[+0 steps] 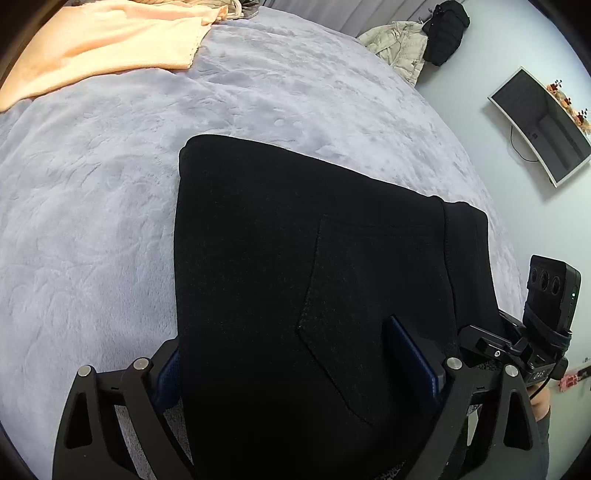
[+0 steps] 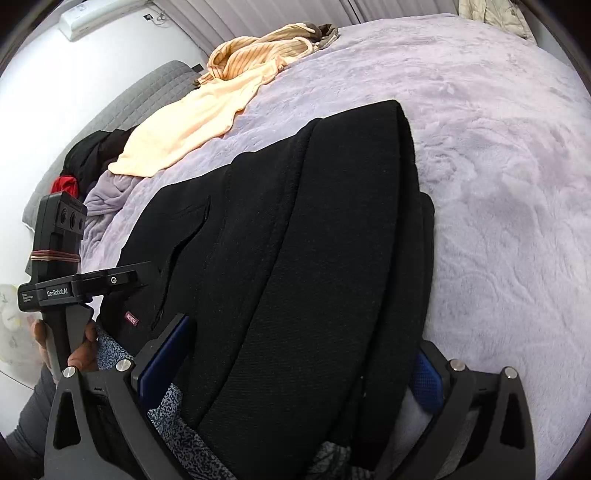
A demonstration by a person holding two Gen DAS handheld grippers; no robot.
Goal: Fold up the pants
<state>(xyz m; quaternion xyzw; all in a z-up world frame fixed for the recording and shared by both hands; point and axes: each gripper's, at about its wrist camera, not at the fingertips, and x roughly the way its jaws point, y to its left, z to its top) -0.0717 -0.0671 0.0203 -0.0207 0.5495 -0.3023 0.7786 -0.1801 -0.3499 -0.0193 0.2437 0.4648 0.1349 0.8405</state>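
Observation:
Folded black pants [image 1: 295, 240] lie on a lavender plush blanket [image 1: 92, 203], a back pocket facing up. In the left wrist view my left gripper [image 1: 284, 336] straddles their near end, jaws wide. Its left pad is half hidden behind the fabric edge, and its right pad [image 1: 412, 354] rests beside the pocket without squeezing. In the right wrist view the pants [image 2: 314, 221] show stacked layers and a small red label. My right gripper [image 2: 303, 334] also straddles them, jaws wide, with gaps beside both pads [image 2: 162, 365]. Each view shows the other gripper's camera housing [image 1: 550, 288] at its edge.
A peach garment [image 1: 103, 48] and a striped one [image 2: 258, 51] lie at the bed's far side, with a dark and red clothes pile [image 2: 85, 162]. A screen [image 1: 539, 122] hangs on the wall, with a pale jacket [image 1: 399, 44] and black bag [image 1: 447, 29] beyond the bed. A hand [image 2: 83, 350] holds the left gripper.

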